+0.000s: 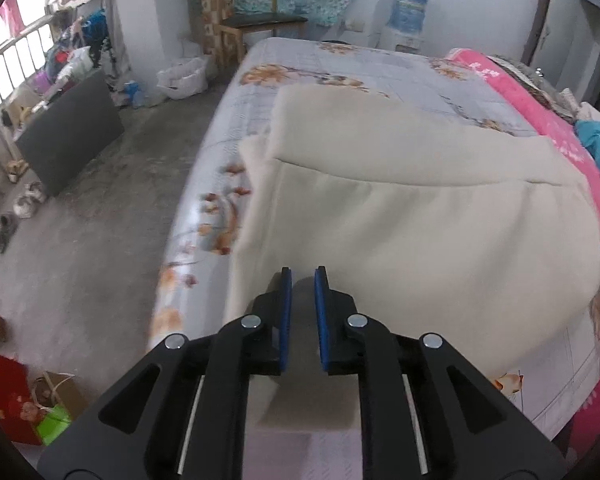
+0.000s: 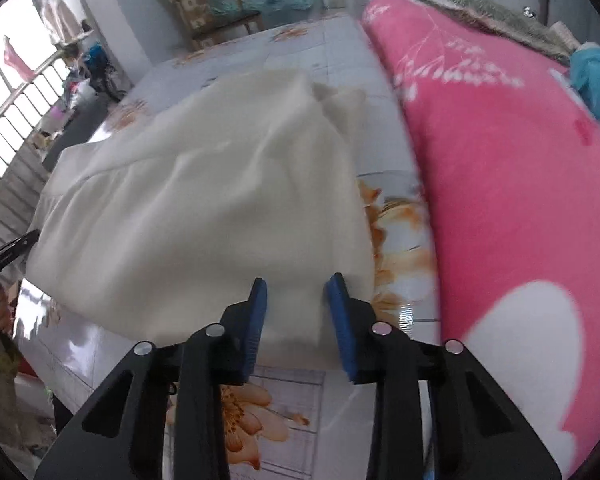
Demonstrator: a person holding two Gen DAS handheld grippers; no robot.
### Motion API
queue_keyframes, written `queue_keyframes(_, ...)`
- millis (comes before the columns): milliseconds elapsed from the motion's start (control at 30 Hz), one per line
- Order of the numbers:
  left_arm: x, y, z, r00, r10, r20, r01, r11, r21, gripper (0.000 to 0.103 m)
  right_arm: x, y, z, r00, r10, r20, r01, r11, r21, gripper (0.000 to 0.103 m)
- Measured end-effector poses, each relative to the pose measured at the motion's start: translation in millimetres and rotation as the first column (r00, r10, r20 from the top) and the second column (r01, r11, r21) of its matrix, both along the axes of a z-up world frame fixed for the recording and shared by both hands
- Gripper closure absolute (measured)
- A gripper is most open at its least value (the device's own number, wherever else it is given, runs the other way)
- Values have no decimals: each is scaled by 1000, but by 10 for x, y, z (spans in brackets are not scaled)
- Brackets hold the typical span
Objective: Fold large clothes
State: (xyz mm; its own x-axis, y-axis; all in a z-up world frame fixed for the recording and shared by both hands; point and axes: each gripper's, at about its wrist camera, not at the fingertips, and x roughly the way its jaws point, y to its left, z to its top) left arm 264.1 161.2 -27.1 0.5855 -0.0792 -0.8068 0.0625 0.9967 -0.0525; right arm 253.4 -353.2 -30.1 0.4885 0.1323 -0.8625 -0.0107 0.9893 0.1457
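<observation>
Your left wrist cam looks down along its fingers (image 1: 286,304) from the bed's (image 1: 236,128) near floor-side edge, close over the cream garment (image 1: 420,208), your right wrist cam does likewise from the pink-blanket (image 2: 500,184) side, and both share the garment, floral sheet and far chair (image 1: 256,20).

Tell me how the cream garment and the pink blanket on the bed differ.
The cream garment is plain; the pink blanket carries white leaf and blob prints. The garment lies flattish mid-bed with a fold across it; the blanket is heaped along the bed's right side. Both rest on the flowered sheet, apart from each other.
</observation>
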Motion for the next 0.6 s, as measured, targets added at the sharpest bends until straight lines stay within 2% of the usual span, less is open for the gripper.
queue_keyframes(33,4,10,60,1000,-1,5,1,1000,3,91,30,44,144,1000,-30,7,30,996,-81,72)
queue_keyframes(100,44,4,268,999,-4,43,3,1000,15,90,78,138,349,999,-19,45,24,991,-131,70)
queue_keyframes(200,193,-133,529,996,-27,88,28,1000,-8,87,418,402,682,990,50,129,-41,996,-74,65)
queue_keyframes(233,303,-212,581,994,-47,94,49,998,-26,79,567,523,710,986,77,148,-65,995,-81,61)
queue_keyframes(267,446,-310,600,994,-65,91,69,997,-37,74,717,638,697,982,104,158,-91,992,-89,59)
queue_keyframes(333,750,-485,526,996,-60,67,61,998,-8,74,1107,817,525,981,145,130,-137,988,-68,59)
queue_keyframes(400,1081,-590,264,1000,-30,2,30,998,52,74,1359,915,293,987,141,79,-136,988,-68,60)
queue_keyframes(433,1196,-571,116,999,4,-38,-1,996,92,72,1561,901,47,993,117,11,-116,990,-82,55)
queue_keyframes(467,1262,-512,-1,997,26,-68,-20,996,87,70,1639,869,-91,995,99,-23,-101,992,-77,53)
queue_keyframes(533,1247,-401,10,997,59,-53,-56,997,55,69,1675,803,-79,998,60,-23,-60,998,-32,54)
queue_keyframes(600,1169,-389,153,996,86,-25,-84,993,86,71,1546,833,106,1000,2,6,-1,996,-86,54)
